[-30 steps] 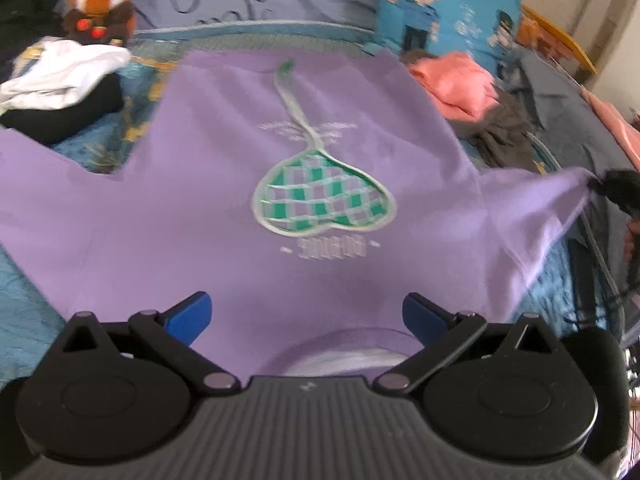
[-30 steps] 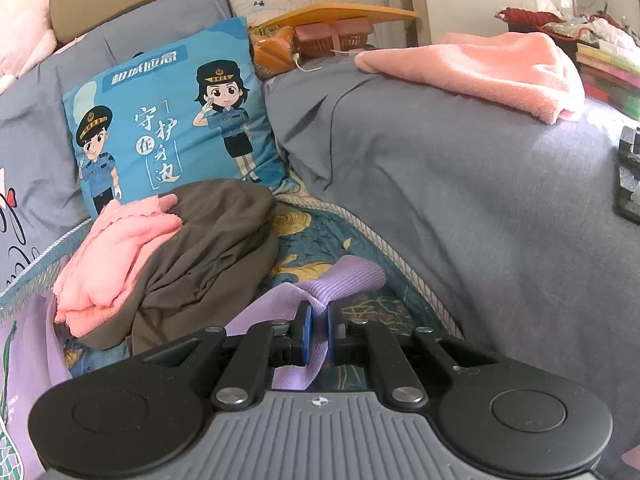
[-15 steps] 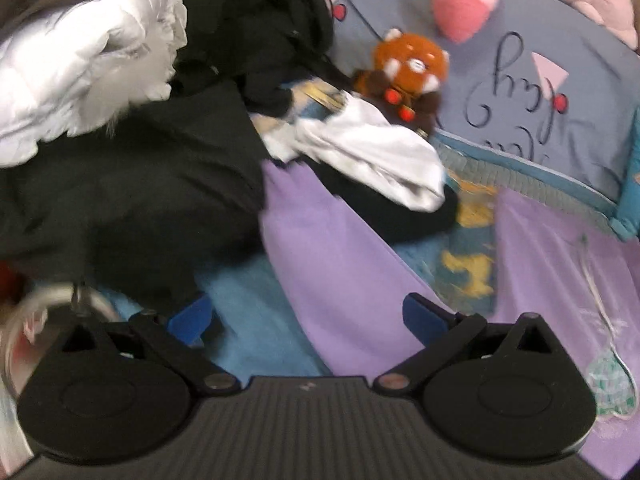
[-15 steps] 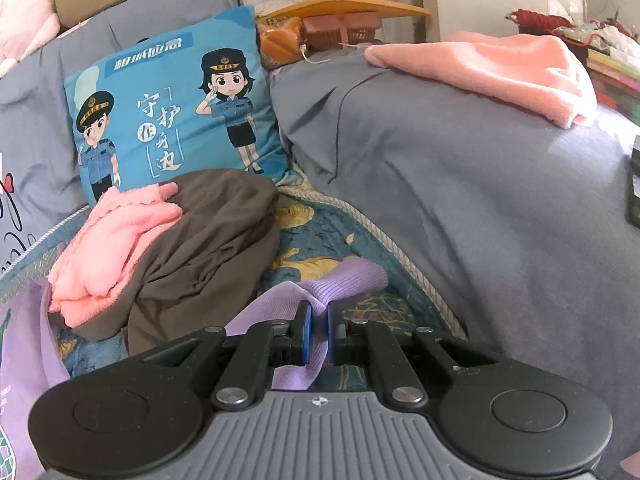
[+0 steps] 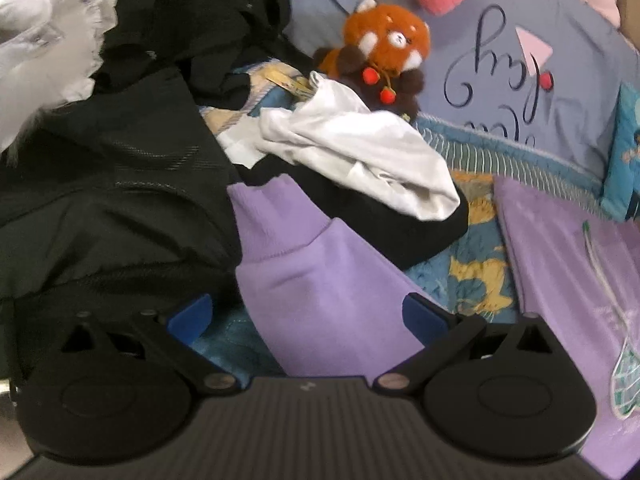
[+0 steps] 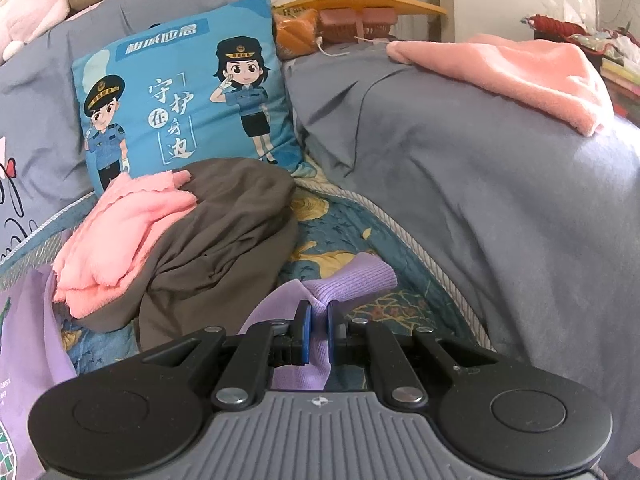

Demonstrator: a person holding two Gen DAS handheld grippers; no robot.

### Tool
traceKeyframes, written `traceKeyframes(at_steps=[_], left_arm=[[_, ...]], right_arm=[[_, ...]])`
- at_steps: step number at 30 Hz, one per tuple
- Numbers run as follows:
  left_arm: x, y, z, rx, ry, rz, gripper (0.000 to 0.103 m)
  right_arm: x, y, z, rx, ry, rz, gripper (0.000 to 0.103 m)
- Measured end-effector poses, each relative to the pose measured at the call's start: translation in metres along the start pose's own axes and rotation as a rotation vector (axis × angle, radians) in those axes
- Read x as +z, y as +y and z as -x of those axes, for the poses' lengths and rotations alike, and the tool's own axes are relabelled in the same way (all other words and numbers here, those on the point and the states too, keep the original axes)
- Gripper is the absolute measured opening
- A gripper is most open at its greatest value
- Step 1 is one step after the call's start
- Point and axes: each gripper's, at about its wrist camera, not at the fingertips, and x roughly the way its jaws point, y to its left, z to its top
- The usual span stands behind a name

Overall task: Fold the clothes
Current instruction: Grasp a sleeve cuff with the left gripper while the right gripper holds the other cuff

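One purple sweatshirt (image 5: 320,280) lies spread flat, ribbed cuff (image 6: 360,276) bunched.

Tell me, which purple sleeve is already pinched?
The sleeve in the right wrist view: the right gripper is shut on it behind its ribbed cuff. The other sleeve lies loose between the left gripper's open jaws.

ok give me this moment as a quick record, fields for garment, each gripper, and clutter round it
garment: purple sweatshirt spread on the bed
left gripper: open, over the sleeve near its cuff, no grip yet
right gripper: shut on the other sleeve just behind its cuff
left clutter: black clothes, white garment, red panda plush
right clutter: pink towel, brown garment, blue cushion
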Motion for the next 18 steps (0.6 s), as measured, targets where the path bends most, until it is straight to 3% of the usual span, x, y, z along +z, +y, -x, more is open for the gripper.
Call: traceKeyframes(at_steps=[8,10,11,12,13,18], left_arm=[[-0.003,-0.014,-0.009,-0.018,0.026,-0.062,0.067],[-0.003,-0.014,-0.009,-0.031,0.025,-0.051,0.039],[-0.002,-0.013,-0.008,-0.04,0.025,-0.043,0.031],[-0.002,-0.012,-0.008,-0.047,0.023,-0.037,0.013],[-0.002,-0.012,-0.006,-0.049,0.019,-0.041,0.006],[-0.001,-0.019,0.007,-0.044,-0.005,-0.094,0.006]], right_arm=[[-0.003,0.007,0.001,-0.003,0.013,0.023,0.008],[-0.003,0.009,0.001,0.0,0.014,0.028,0.008],[-0.003,0.01,0.002,0.001,0.014,0.03,0.008],[-0.003,0.011,0.002,0.001,0.013,0.03,0.008],[-0.003,0.011,0.003,0.002,0.012,0.029,0.008],[-0.005,0.012,0.003,0.008,0.012,0.01,0.008]])
